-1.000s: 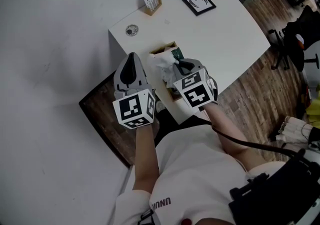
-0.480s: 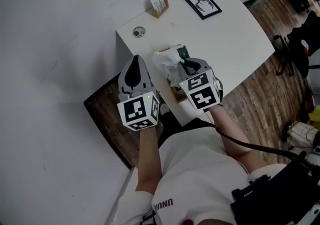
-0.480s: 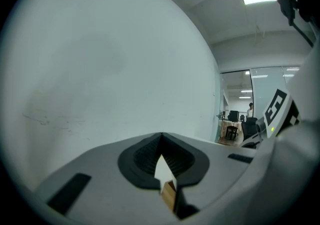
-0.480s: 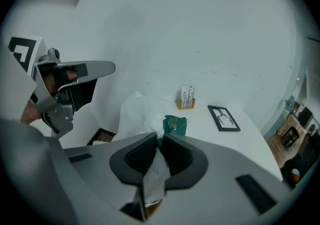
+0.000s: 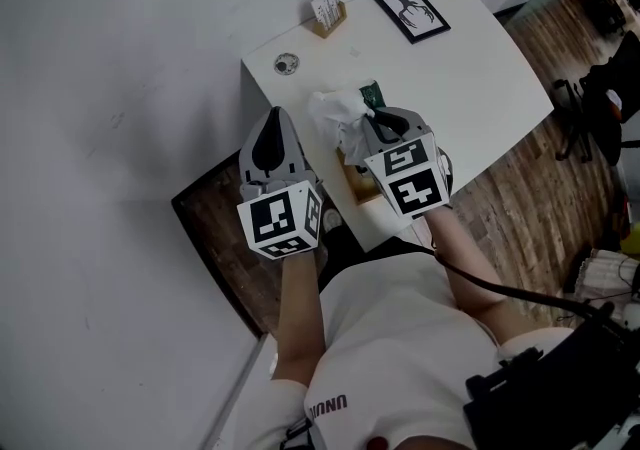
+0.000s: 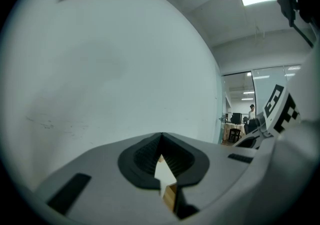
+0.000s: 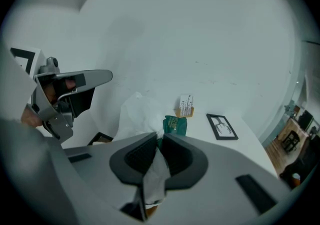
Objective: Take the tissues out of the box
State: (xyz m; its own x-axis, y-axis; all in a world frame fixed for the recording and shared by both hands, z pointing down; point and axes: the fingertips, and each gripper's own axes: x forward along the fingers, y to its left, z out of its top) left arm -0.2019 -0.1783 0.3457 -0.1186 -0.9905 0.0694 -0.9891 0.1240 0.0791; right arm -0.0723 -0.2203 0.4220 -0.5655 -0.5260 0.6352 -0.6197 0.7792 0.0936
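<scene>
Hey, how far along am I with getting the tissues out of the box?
Done: nothing yet; no loose tissue lies on the table. In hand: the right gripper is shut on a white tissue, raised above the box; whether it is clear of the box is hidden. The left gripper is shut and empty. Left: free this tissue, set it down, then pull any others.

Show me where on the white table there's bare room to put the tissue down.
Widest bare stretch of the table: right of the tissue box, between the framed picture and the near edge. A smaller patch lies between the card holder, the small round thing and the tissue. Crowded: the left edge, with box, tissue and right hand-held gripper.
</scene>
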